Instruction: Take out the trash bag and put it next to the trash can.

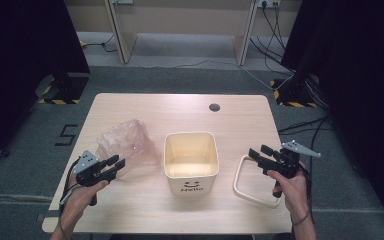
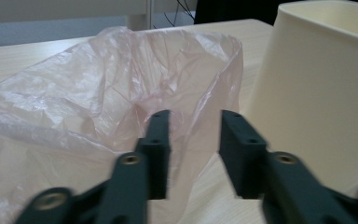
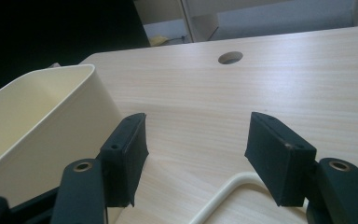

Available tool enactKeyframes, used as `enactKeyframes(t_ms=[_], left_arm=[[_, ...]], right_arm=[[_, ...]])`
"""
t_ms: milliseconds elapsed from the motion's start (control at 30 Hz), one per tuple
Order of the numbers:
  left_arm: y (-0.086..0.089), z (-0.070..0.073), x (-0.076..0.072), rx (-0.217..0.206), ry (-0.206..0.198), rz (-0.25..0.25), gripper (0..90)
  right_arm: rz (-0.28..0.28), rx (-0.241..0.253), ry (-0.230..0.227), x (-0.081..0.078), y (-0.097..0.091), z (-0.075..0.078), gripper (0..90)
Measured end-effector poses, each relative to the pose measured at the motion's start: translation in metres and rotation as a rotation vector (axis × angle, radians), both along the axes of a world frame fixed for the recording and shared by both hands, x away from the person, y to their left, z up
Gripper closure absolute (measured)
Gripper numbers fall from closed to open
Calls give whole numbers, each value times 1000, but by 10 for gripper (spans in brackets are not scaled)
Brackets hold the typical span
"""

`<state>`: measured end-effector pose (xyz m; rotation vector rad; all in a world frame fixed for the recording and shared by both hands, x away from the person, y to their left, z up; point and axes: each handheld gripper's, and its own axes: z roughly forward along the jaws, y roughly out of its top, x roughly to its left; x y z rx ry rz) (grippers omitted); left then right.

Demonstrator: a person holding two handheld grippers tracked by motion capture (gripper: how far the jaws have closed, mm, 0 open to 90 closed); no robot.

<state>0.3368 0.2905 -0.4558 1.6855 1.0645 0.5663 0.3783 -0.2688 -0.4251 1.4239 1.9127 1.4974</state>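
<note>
Lining a bin, opening step. A crumpled pink plastic bag [image 1: 126, 145] lies on the tabletop [image 1: 180, 107] toward its left edge, just beside the cream square bin [image 1: 191, 160], which stands near the middle with its "Hello" face toward the front edge. A cream rectangular frame [image 1: 252, 182], apparently the bin's retaining rim, lies flat toward the right edge. The left tool [image 1: 116, 164] sits at the near edge of the bag with its jaws parted; in the left gripper view the film [image 2: 121, 88] lies just beyond and partly between them, not pinched. The right tool [image 1: 262, 153] hovers over the frame's far side, jaws apart and holding nothing. Judged step: approach to grasp the bag. The next move likely calls for advancing the left tool onto a fold of film and closing firmly, since thin plastic slips easily.
</note>
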Motion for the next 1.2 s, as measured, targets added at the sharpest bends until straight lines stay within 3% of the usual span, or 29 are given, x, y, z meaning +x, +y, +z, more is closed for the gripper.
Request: enactKeyframes(t_ms=[100,167,367,467,567,633,767,967,1200], left_arm=[[0,5,-3,-9,-18,31,407],[-1,10,-7,7,-33,50,307],[-4,16,-25,13,-33,80,215],[-6,16,-35,6,-30,80,186],[-11,12,-43,3,6,48,180],[-15,4,-46,23,22,23,180],[-19,-12,-46,39,47,22,180],[-22,-36,-46,122,72,2,192],[-15,-53,-41,148,145,15,192]], right_arm=[[-6,-2,2,-2,-3,-2,377],[-6,-11,8,-4,-4,-5,373],[-19,-30,26,-9,-9,-14,368],[-27,-29,35,-11,-12,-17,368],[-34,-28,37,-12,-14,-18,368],[-38,-26,38,-12,-15,-19,368],[-37,-29,40,-13,-16,-21,368],[-46,-35,45,-15,-19,-24,368],[-91,-66,57,-20,-32,-31,368]])
